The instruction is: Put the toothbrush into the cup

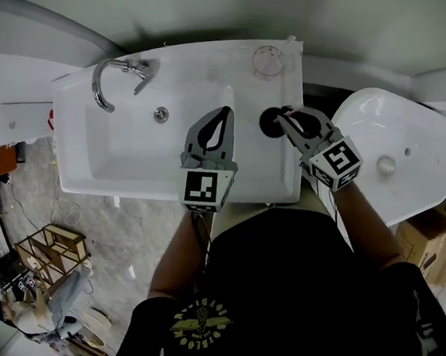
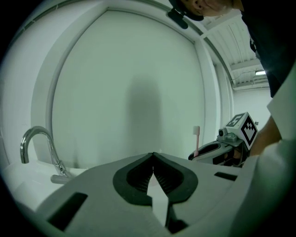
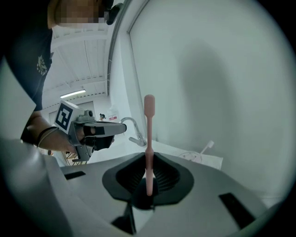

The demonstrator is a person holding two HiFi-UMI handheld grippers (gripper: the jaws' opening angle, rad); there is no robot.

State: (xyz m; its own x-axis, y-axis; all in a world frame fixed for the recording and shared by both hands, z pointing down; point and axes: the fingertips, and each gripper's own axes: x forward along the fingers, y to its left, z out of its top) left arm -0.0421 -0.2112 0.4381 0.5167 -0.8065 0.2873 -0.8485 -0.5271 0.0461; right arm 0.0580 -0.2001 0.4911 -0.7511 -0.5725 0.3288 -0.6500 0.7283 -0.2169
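Faucet [image 1: 106,79] at the sink's [image 1: 81,147] far-left corner, drain [image 1: 161,114] just right of it in the basin.

Left gripper [image 1: 226,111] hovers over the middle of the basin. Jaws are closed tip to tip with nothing between them, confirmed in the left gripper view [image 2: 153,155].

Black cup [image 1: 269,123] stands on the sink's right rim, about halfway along that edge. From above only its dark mouth shows.

Right gripper [image 1: 284,118] is at the same right edge, tips right at the cup. Its jaws are clamped on the pink toothbrush [image 3: 149,139], which is held upright, head up. The handle end hangs over the cup's dark mouth [image 3: 140,200]; can't tell if it's inside yet. The left gripper view shows the same brush [image 2: 196,139] sticking up from the right gripper [image 2: 203,152].

Clear round cup [image 1: 267,59] on the sink's far-right corner, well apart from the black one.

White oval fixture [image 1: 391,151] right of the sink.
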